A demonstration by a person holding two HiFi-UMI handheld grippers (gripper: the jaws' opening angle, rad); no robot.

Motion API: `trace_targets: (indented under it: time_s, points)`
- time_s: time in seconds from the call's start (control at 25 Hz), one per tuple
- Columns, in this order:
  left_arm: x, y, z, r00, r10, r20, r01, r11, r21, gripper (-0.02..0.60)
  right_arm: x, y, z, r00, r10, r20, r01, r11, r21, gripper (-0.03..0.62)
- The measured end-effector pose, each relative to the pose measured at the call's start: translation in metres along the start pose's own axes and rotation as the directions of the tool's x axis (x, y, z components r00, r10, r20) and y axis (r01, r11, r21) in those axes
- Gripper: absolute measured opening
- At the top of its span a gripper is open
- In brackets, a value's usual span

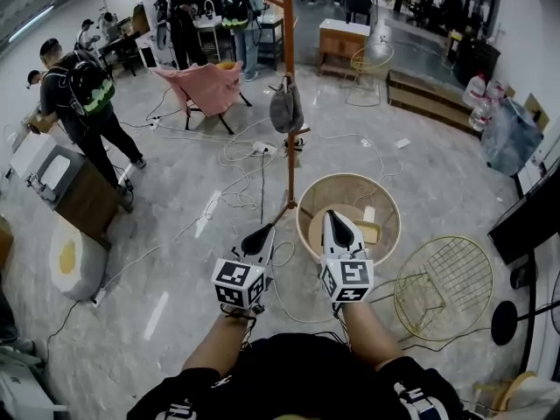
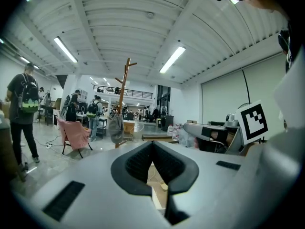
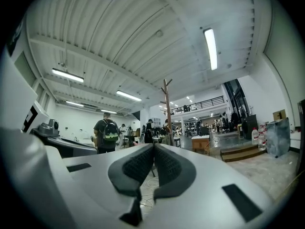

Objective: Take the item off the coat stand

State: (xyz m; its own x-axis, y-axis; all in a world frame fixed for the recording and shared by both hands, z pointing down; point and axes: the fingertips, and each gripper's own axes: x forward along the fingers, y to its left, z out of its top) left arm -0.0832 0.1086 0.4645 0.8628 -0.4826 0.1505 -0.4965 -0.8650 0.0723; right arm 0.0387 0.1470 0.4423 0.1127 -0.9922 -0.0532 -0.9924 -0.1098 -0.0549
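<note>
Hall floor [image 1: 175, 234] | hat [image 1: 285, 108] hangs on stand [image 1: 290, 160], well ahead of us, midway between left gripper [image 1: 256, 241] and right gripper [image 1: 336, 221] | fingers closed, empty

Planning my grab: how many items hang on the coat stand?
1: a grey item hangs midway up the coat stand; its upper hooks look bare, but some may be hidden.

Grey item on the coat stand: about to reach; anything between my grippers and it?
Nothing visible: between left gripper, right gripper and the grey item on the coat stand, only floor cables lie below.
</note>
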Motion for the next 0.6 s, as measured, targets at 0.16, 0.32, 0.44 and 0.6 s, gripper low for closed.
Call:
trace_targets:
  time_s: [0.16,0.32,0.44,0.6]
  points:
    - [-0.013,0.024,-0.001,1.0,-0.007,0.007,0.008,1.0,-0.008,0.012,0.011,0.025,-0.001,1.0,-0.005,-0.003,0.005,1.0,-0.013,0.015]
    - [-0.027,0.047,-0.002,1.0,-0.019,0.004,0.019,1.0,-0.011,0.012,0.021,0.049,0.0,1.0,-0.022,0.004,0.022,1.0,-0.011,0.015]
    - [-0.036,0.066,-0.005,1.0,-0.017,0.007,0.017,1.0,-0.023,0.012,0.027,0.068,-0.006,1.0,-0.022,-0.004,0.022,1.0,-0.01,0.015]
    - [-0.032,0.087,-0.007,1.0,-0.016,0.011,0.016,1.0,-0.027,0.012,0.046,0.076,-0.013,1.0,-0.023,-0.011,0.023,1.0,-0.018,0.015]
